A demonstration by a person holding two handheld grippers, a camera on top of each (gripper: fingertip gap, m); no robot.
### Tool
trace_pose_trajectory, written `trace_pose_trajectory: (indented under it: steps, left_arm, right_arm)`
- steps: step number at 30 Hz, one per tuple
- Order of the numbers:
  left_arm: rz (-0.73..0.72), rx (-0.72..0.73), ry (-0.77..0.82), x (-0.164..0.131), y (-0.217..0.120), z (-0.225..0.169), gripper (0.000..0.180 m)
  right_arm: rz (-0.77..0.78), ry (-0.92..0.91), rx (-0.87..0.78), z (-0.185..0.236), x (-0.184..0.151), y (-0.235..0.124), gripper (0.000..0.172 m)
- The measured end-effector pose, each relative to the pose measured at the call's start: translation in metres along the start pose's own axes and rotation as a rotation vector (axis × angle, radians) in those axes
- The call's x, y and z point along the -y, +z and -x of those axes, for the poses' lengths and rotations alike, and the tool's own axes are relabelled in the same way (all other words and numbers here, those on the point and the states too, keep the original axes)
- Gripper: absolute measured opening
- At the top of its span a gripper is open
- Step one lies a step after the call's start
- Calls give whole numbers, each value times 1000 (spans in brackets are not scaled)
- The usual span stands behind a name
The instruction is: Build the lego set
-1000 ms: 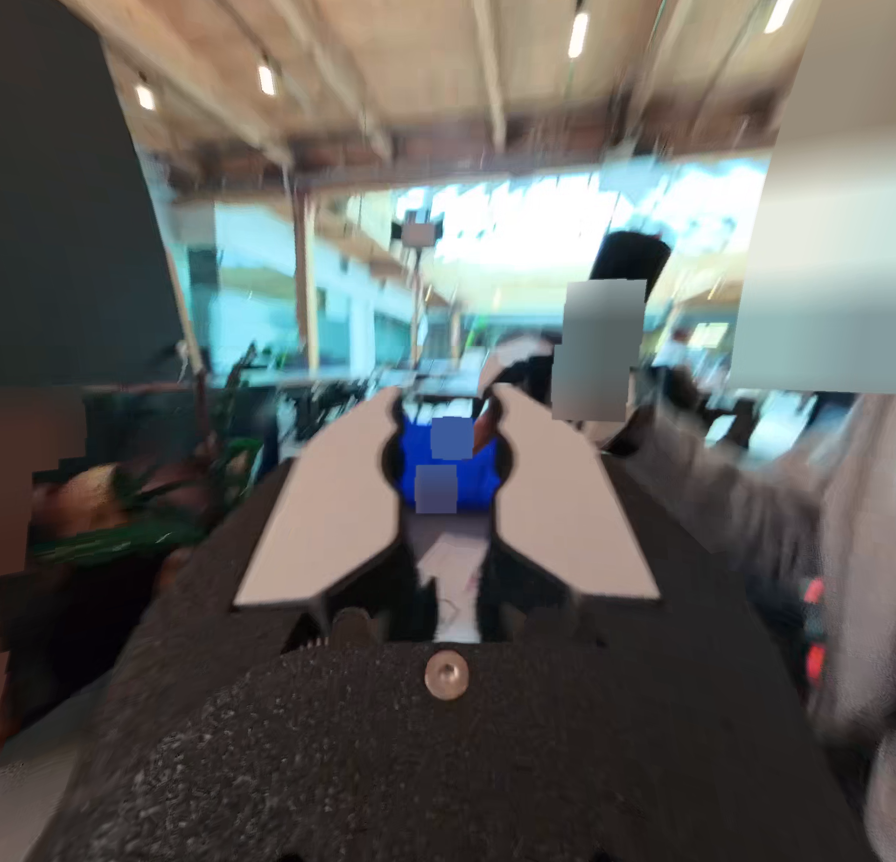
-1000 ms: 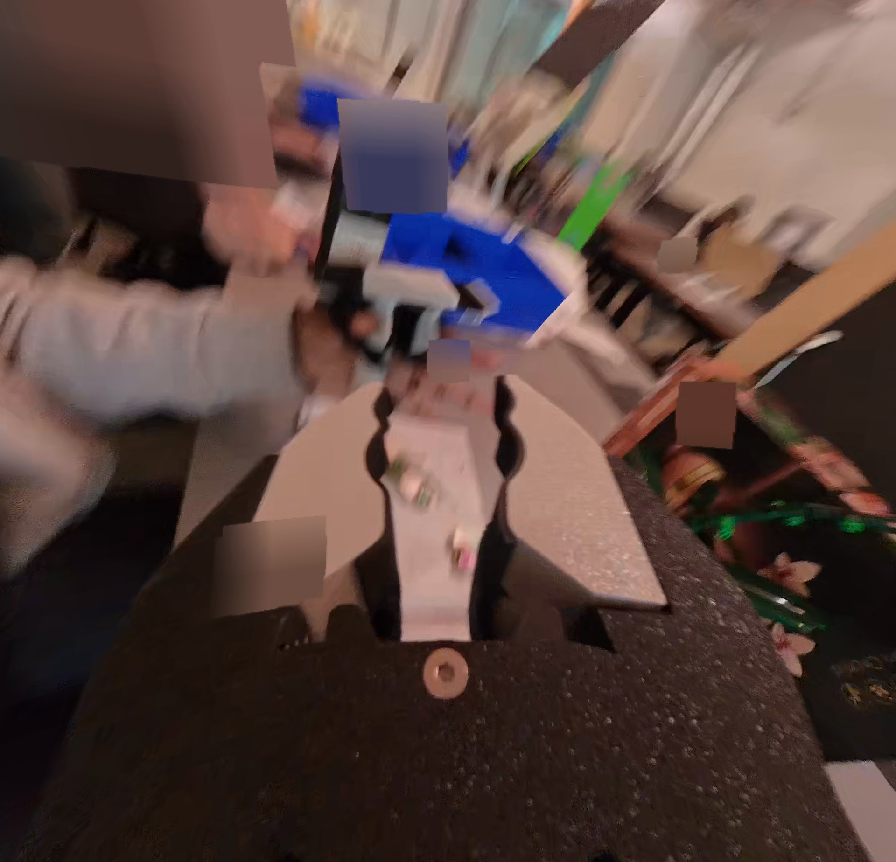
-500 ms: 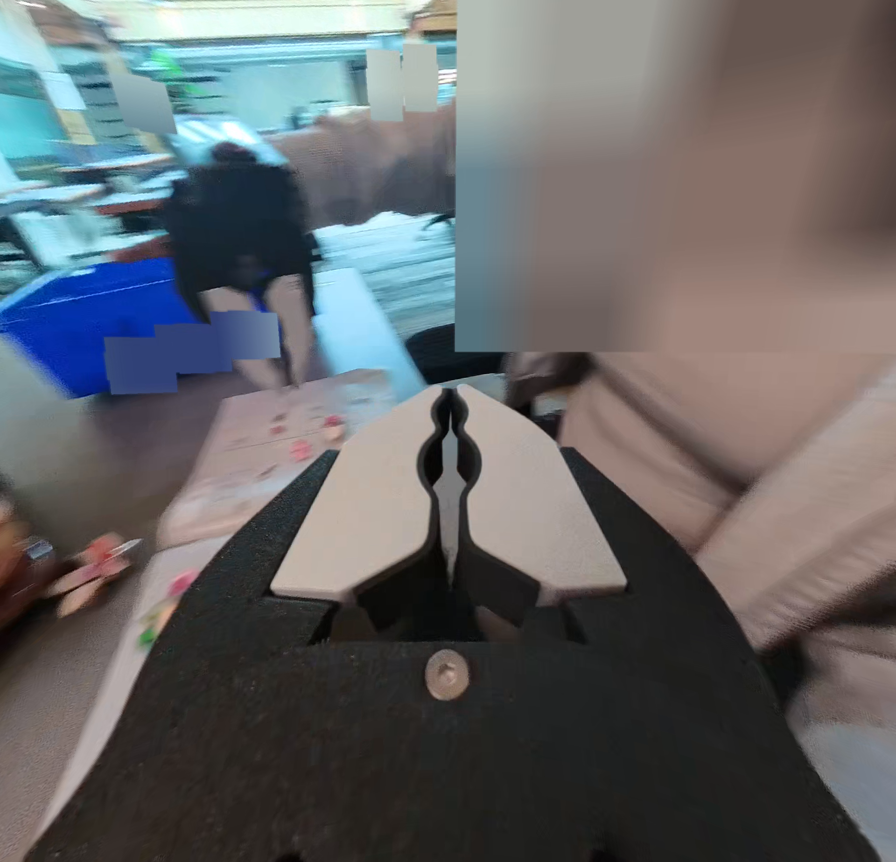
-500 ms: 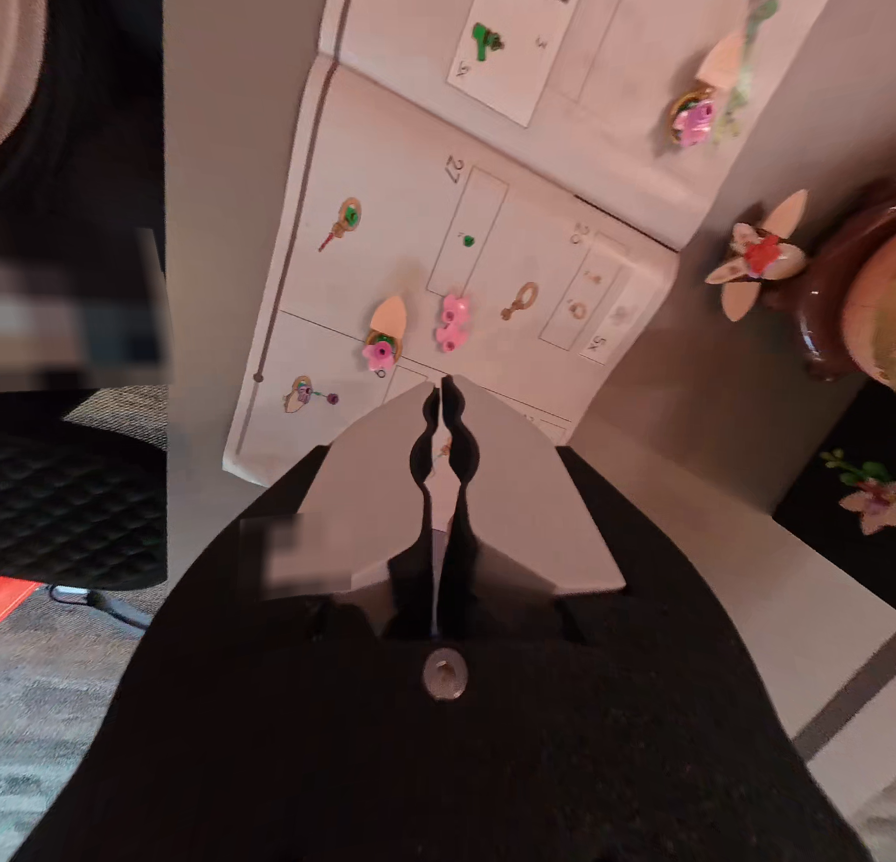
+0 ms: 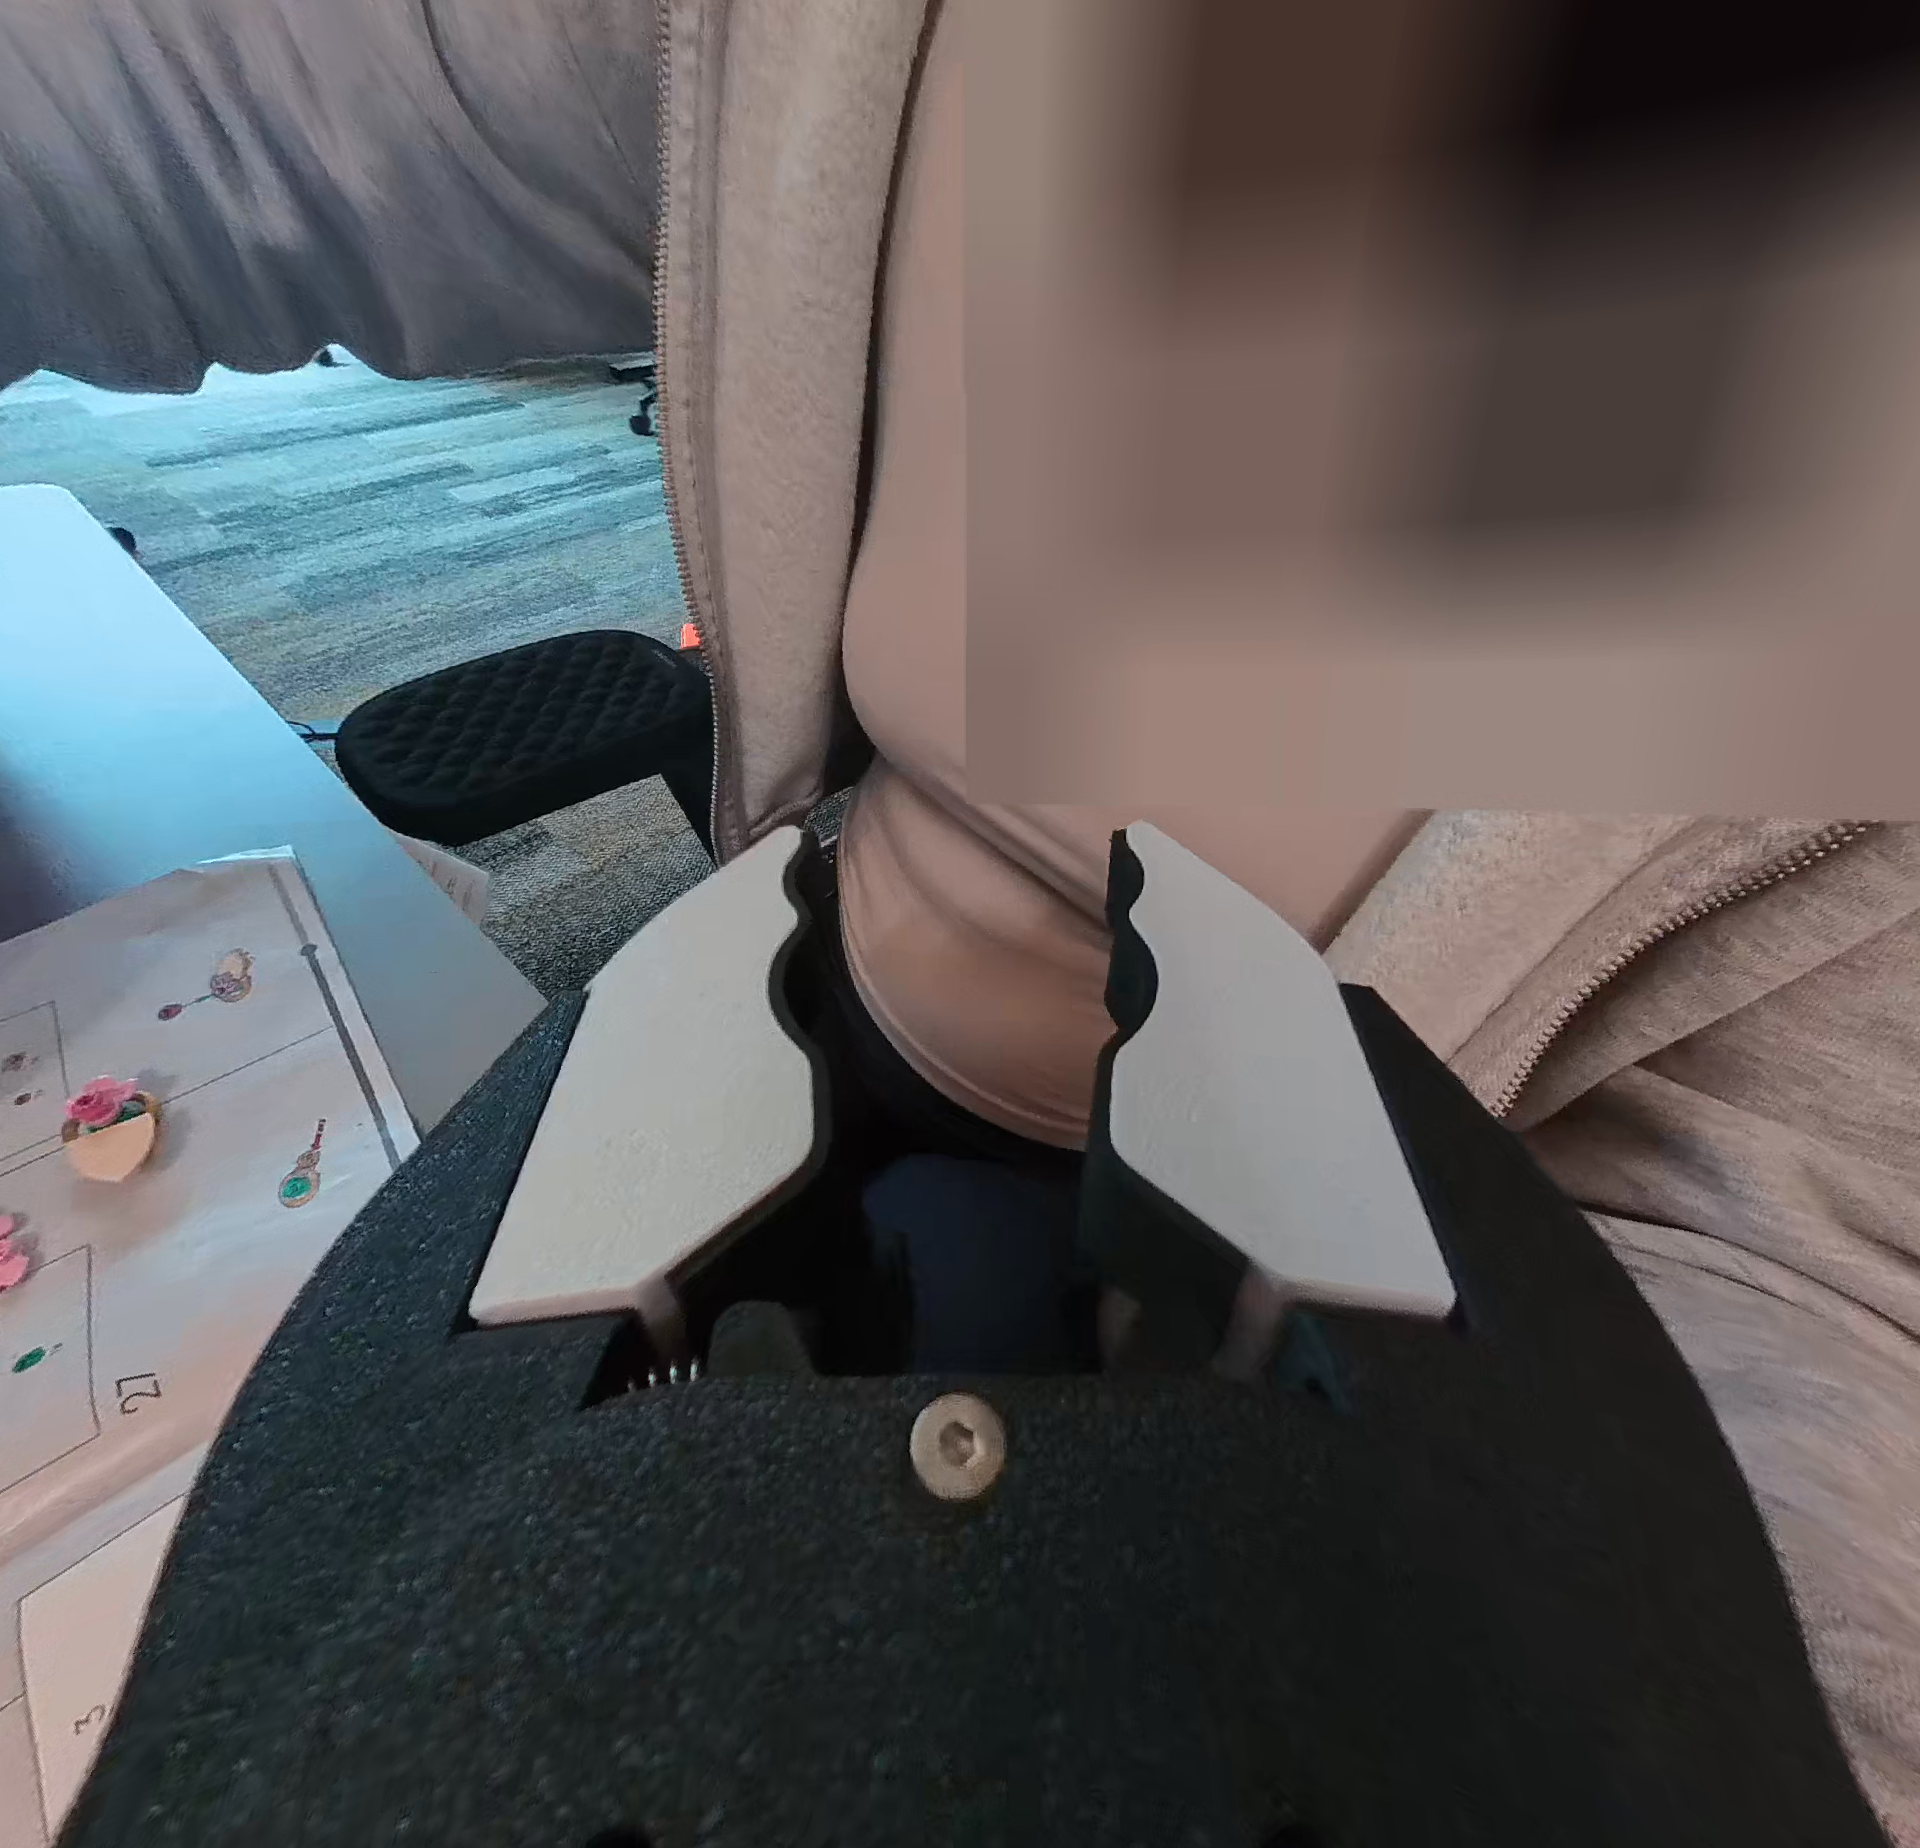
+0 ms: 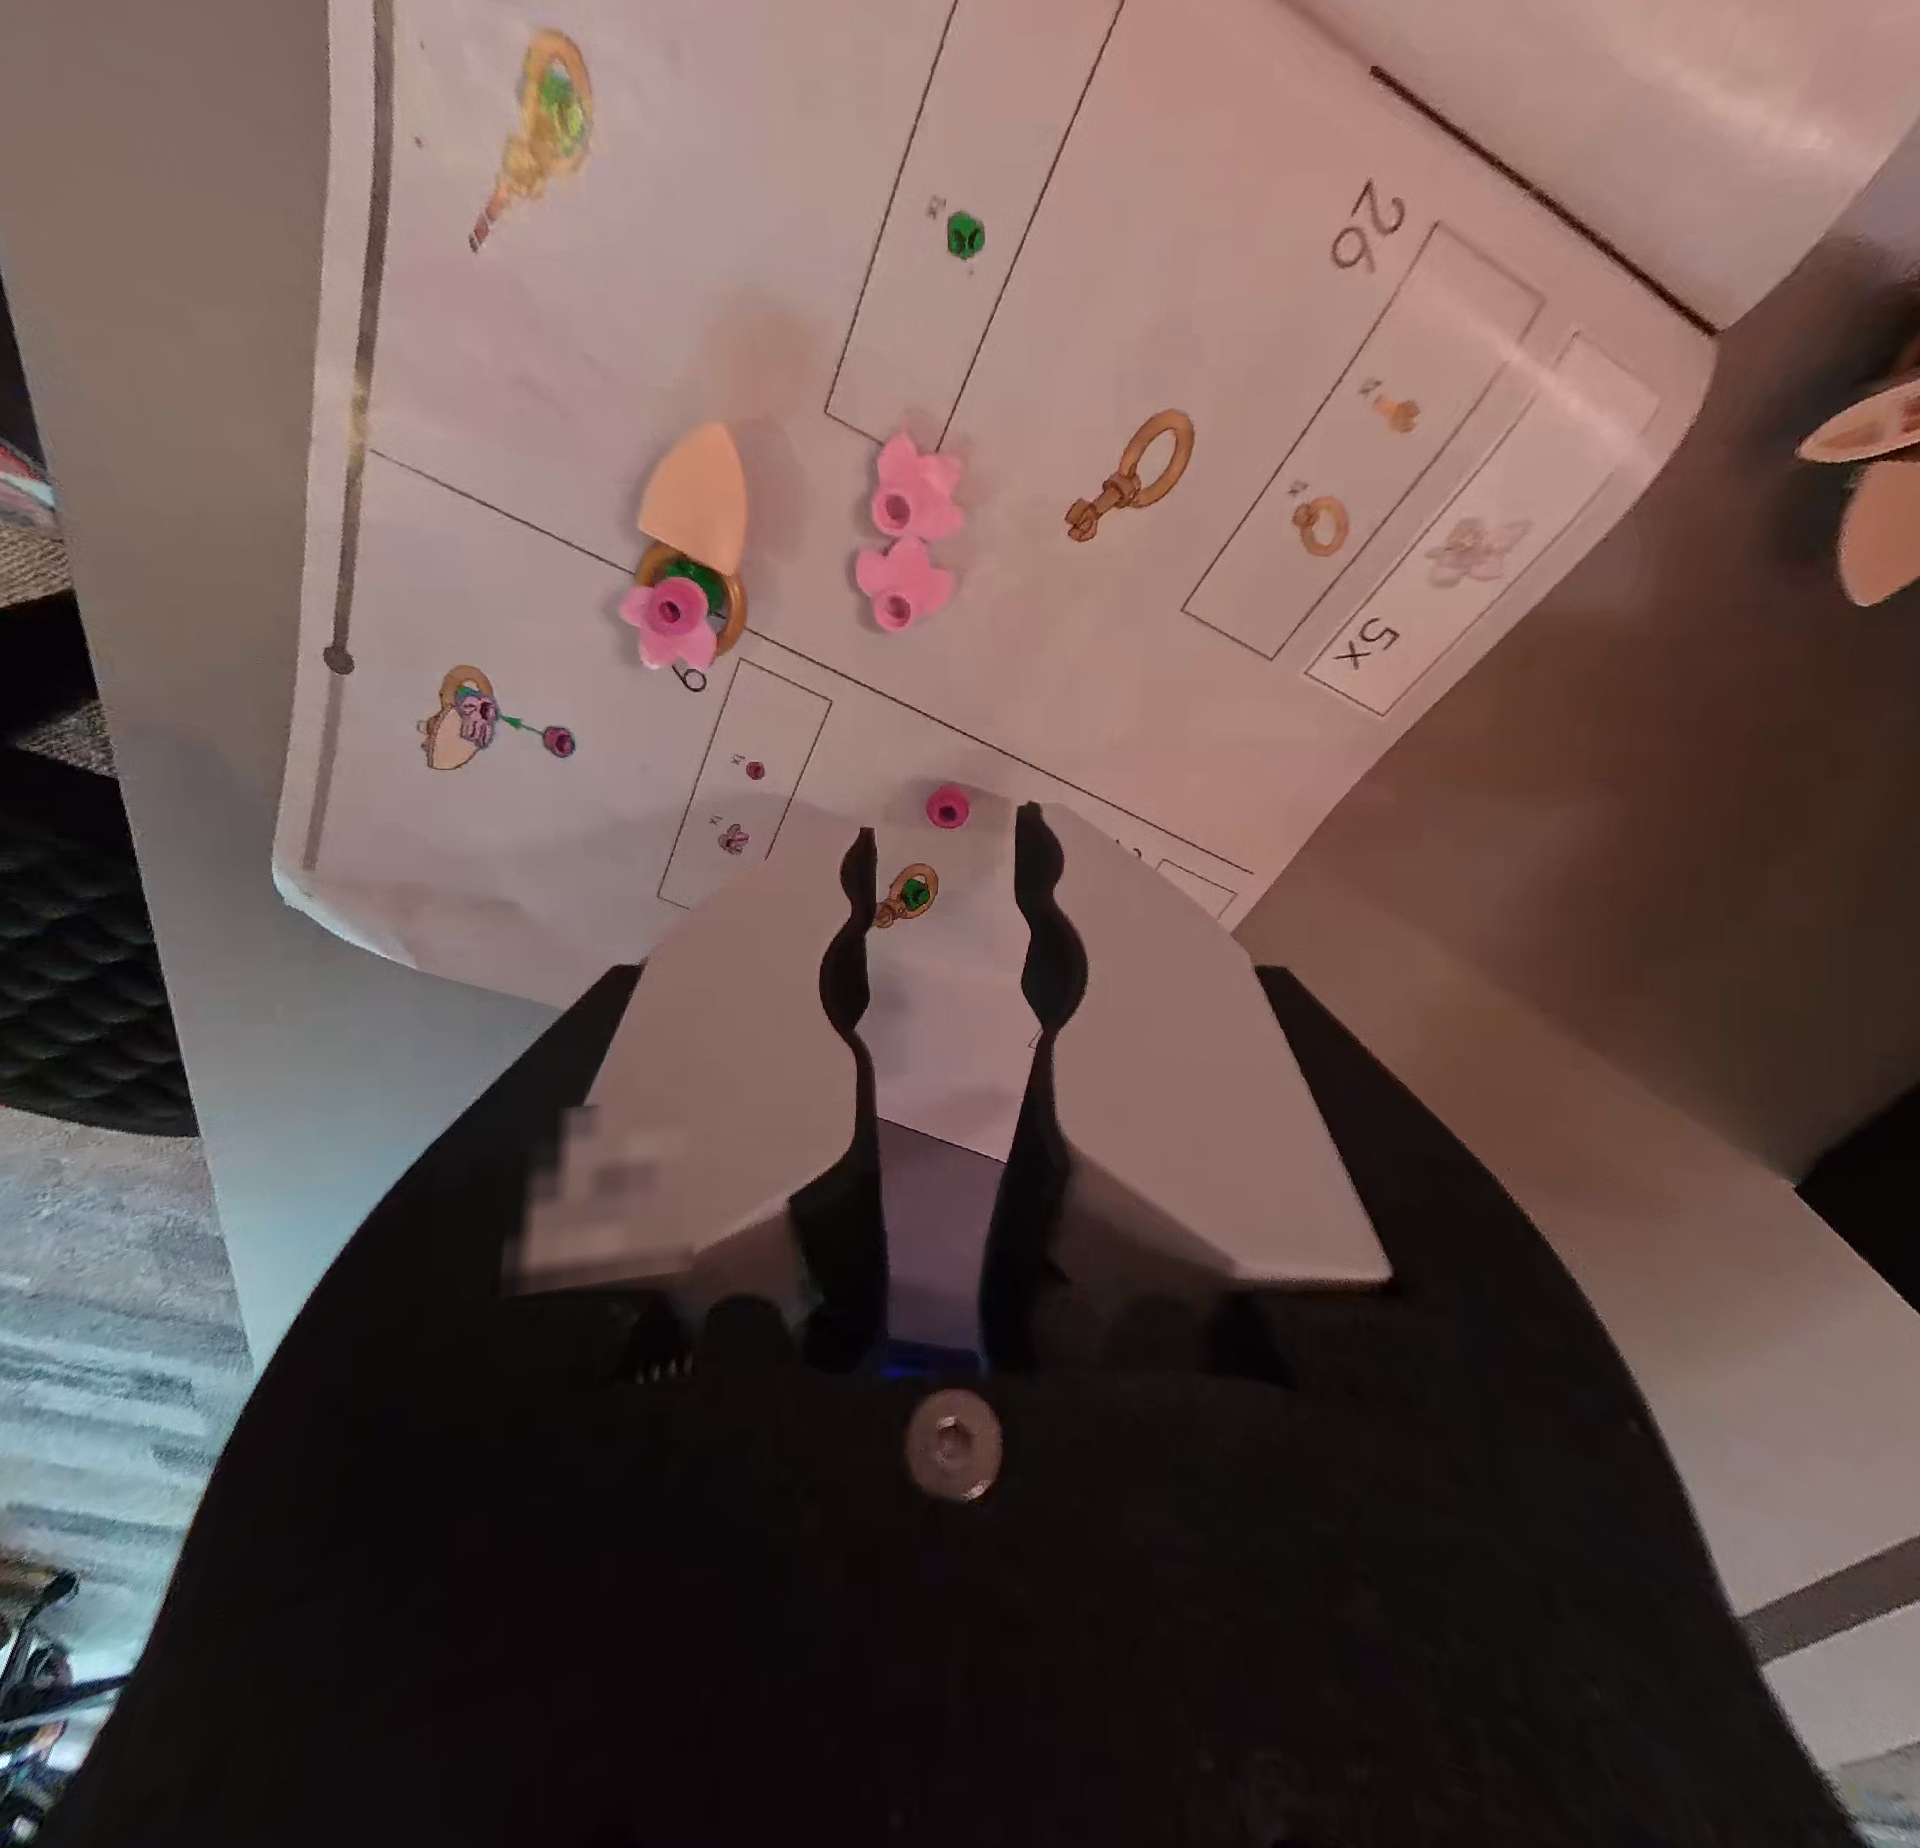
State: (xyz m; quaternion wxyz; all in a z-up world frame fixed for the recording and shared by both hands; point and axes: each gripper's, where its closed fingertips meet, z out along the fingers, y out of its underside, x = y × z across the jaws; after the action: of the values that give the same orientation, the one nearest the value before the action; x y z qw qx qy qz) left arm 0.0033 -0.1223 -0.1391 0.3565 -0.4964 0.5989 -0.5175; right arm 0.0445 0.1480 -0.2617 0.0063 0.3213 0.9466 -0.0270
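Small pink stud [image 6: 948,806] lies loose on the booklet [image 6: 1195,188], just past the right hand-held gripper [image 6: 940,837] tips; jaws partly open, nothing held. Farther out, left of its line: two pink flowers [image 6: 909,541] and a part-built flower [image 6: 681,572]. Left hand-held gripper [image 5: 961,848] wide open, empty, aimed at a person's hoodie [image 5: 769,448], off the surface [image 5: 156,707].

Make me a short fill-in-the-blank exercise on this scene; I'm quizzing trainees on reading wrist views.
1. The right gripper hovers with its jaws ___ and nothing between them.
2. The small round stud just ahead of its fingertips is ___ in colour.
3. The loose pieces lie on an open instruction ___.
4. The left gripper points at a person's beige ___.

Missing words: open; pink; booklet; clothing
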Motion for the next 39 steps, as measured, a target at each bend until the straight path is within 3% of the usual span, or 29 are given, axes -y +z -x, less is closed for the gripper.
trace_pose_trajectory:
  steps: [9,15,17,18,20,23,27,29,33,39]
  left_arm:
    - [43,-16,-27,-8,7,3,52]
    - [112,-84,-44,-11,30,1,53]
    - [140,-124,-51,-14,41,-1,53]
    - [147,-144,-52,-15,47,-1,54]
    - [149,-155,-39,-15,61,3,55]
    - [118,-63,9,-9,90,30,59]
    - [83,427,216,8,131,114,49]
    - [112,588,291,6,145,134,42]
    - [172,607,283,-11,164,139,40]
    - [77,575,247,-4,161,138,38]
  right_arm:
    - [11,-30,2,-3,0,8,9]
    - [-12,-31,2,-4,0,8,5]
    - [-24,-24,-14,-5,0,8,8]
    - [-33,-22,-21,-5,0,7,20]
    - [-57,-14,-16,-3,0,4,25]
    - [-105,-16,-24,-2,3,-7,26]
    - [-123,-51,-27,2,5,-15,25]
    - [-154,-59,8,11,9,-14,22]
    - [-152,-65,34,24,9,-4,17]
    - [-112,-87,-2,23,-2,6,4]
